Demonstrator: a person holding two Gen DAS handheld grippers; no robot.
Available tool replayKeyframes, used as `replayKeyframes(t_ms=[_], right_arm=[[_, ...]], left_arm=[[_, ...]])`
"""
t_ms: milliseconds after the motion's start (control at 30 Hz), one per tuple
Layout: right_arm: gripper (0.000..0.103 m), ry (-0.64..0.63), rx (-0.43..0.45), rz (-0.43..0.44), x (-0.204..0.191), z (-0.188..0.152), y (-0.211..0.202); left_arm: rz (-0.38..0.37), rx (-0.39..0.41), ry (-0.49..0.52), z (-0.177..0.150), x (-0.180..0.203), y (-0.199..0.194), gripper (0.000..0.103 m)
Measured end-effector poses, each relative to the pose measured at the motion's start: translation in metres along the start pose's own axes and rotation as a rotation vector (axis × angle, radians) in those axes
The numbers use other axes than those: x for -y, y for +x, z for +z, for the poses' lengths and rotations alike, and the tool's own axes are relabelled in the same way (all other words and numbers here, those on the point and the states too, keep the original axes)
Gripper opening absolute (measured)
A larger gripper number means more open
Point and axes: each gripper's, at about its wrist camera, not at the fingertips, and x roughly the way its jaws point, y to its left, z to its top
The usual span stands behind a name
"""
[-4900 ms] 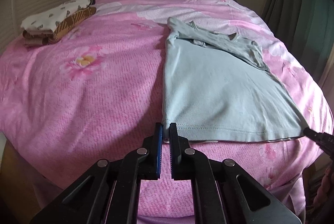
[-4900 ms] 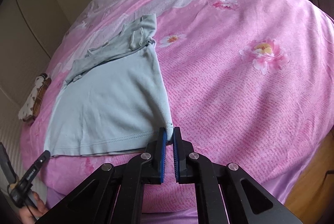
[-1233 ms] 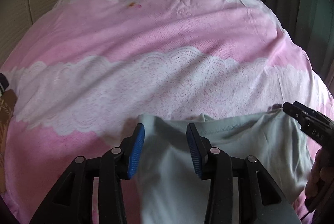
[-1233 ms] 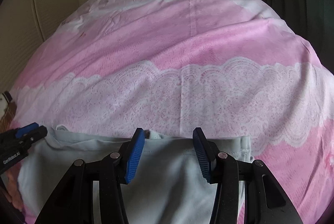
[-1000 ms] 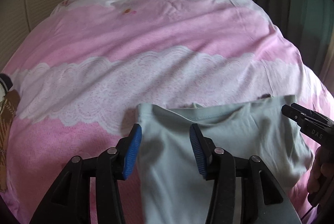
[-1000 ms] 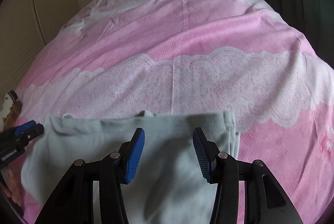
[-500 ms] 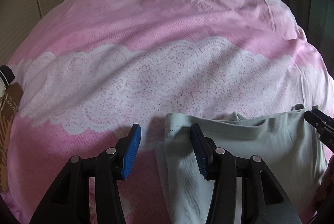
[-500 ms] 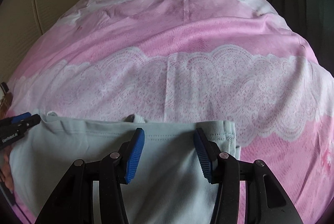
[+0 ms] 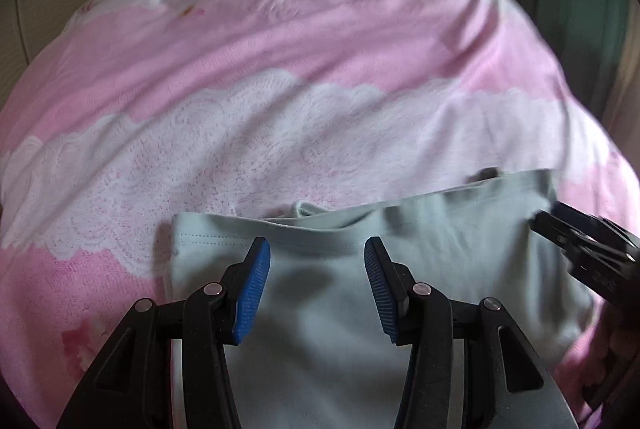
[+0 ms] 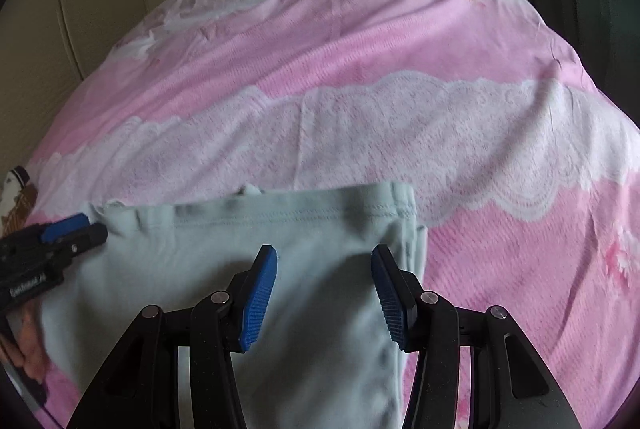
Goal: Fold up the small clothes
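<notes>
Pale-green folded shirt, one, two gaping grippers, pink bedspread

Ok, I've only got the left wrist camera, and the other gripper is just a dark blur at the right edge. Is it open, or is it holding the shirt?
Observer: Open. In the right wrist view the right gripper hangs over the shirt with its jaws apart and no cloth pinched between them.
Operator: Does the shirt's right side lie as one flat layer?
Observer: No. Stacked layers show there, and a lower one sticks out slightly past the top one.
Operator: Anything else nearby that I can't see?
Observer: A brown and white patterned cloth pokes in at the picture's left edge, just beyond the left gripper.
</notes>
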Motion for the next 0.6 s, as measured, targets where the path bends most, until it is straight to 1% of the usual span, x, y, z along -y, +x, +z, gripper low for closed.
replayKeyframes(t_ms=[67, 133, 200, 300, 367, 400, 433, 500, 600], right_arm=[[0.050, 0.013, -0.003, -0.002, 0.006, -0.004, 0.005], [0.050, 0.007, 0.002, -0.005, 0.006, -0.004, 0.005], [0.050, 0.002, 0.009, -0.009, 0.005, -0.005, 0.002], [0.050, 0.022, 0.017, 0.021, 0.006, -0.009, -0.012], [0.050, 0.046, 0.025, 0.041, 0.010, -0.016, -0.026], [0.052, 0.058, 0.030, 0.050, 0.012, -0.020, -0.033], [0.057, 0.072, 0.038, 0.058, 0.015, -0.027, -0.043], [0.065, 0.091, 0.052, 0.062, 0.018, -0.037, -0.057], [0.066, 0.120, 0.040, 0.082, 0.024, -0.057, -0.075]], left_arm=[[0.057, -0.015, -0.019, 0.000, -0.007, 0.011, 0.048], [0.053, -0.012, -0.057, -0.001, -0.014, 0.012, 0.048], [0.053, -0.003, -0.067, -0.004, -0.017, 0.005, 0.048], [0.062, 0.032, -0.065, -0.017, -0.016, -0.018, 0.049], [0.079, 0.056, -0.076, -0.028, -0.018, -0.037, 0.051], [0.088, 0.069, -0.084, -0.034, -0.019, -0.046, 0.055], [0.108, 0.085, -0.099, -0.044, -0.021, -0.060, 0.056], [0.130, 0.099, -0.115, -0.057, -0.023, -0.075, 0.056], [0.159, 0.100, -0.157, -0.080, -0.031, -0.094, 0.056]])
